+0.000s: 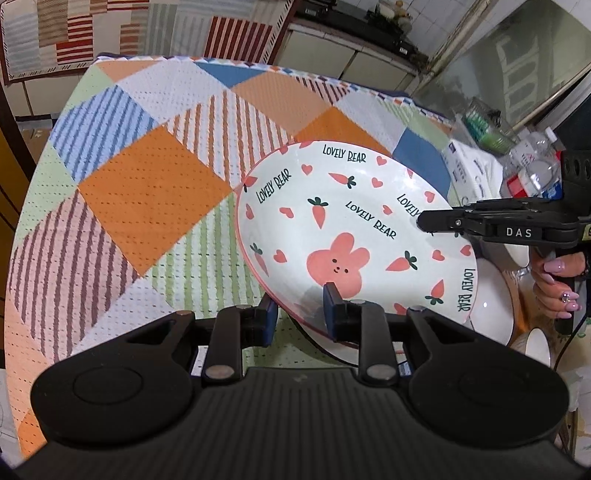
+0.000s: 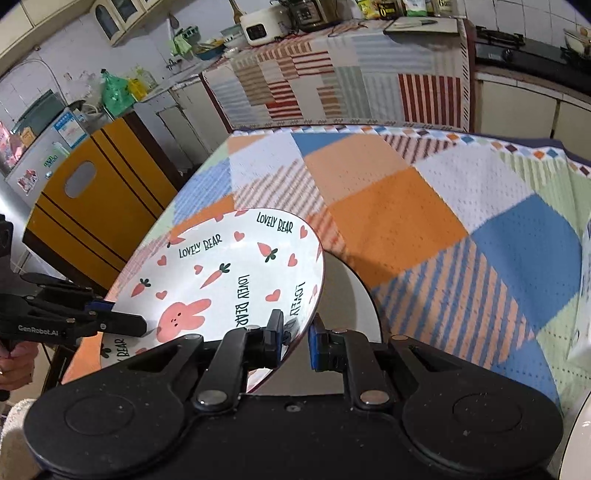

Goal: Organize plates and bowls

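2 grippers hold 1 plate (image 1: 354, 229), white with a pink bunny, carrots, hearts and "LOVELY BEAR" lettering, tilted above the patchwork tablecloth (image 1: 147, 192). In the left wrist view the plate fills the centre-right of frame; the left gripper (image 1: 301, 314) at bottom centre has its jaws clamped across the plate's near rim, 1 blue pad on the inner face, the other under the edge. The right gripper (image 1: 424, 221) comes in from the right edge, its tips closed on the plate's far-right rim, a hand (image 1: 557, 284) on its handle at lower right. White bowls (image 1: 491, 302) sit just beside the plate at lower right, partly hidden. In the right wrist view the plate sits lower left of centre, the right gripper's jaws at bottom centre pinched on its rim, another white dish (image 2: 358, 306) partly visible behind that edge. The left gripper enters from the left edge, clamped on the opposite rim. Kitchen counter (image 2: 332, 33) runs along the top of frame.
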Available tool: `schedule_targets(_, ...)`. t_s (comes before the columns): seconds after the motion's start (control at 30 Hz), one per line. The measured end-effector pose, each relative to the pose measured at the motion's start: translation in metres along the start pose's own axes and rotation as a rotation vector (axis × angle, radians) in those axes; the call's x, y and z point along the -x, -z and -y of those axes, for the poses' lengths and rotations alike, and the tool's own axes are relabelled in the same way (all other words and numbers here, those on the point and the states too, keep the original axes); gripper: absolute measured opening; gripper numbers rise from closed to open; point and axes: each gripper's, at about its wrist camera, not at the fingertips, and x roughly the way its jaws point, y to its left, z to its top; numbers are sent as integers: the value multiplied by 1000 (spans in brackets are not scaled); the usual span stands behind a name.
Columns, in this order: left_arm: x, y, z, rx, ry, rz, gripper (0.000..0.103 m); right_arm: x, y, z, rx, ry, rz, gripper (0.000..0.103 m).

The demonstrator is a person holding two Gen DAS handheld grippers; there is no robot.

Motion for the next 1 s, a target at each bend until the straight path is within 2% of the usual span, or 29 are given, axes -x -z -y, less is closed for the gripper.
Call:
schedule_targets(0.53,-13,2,10,-19,-10,-38,24,-1,14,14,-11,9,-24,19)
schedule_targets(0.67,-16,2,8,0,3,-42,24,0,13,14,-12,25,-34,19)
schedule_targets(1.0,-25,1,6,-7,-19,-70,24,-3,13,4,30,75,-65,22)
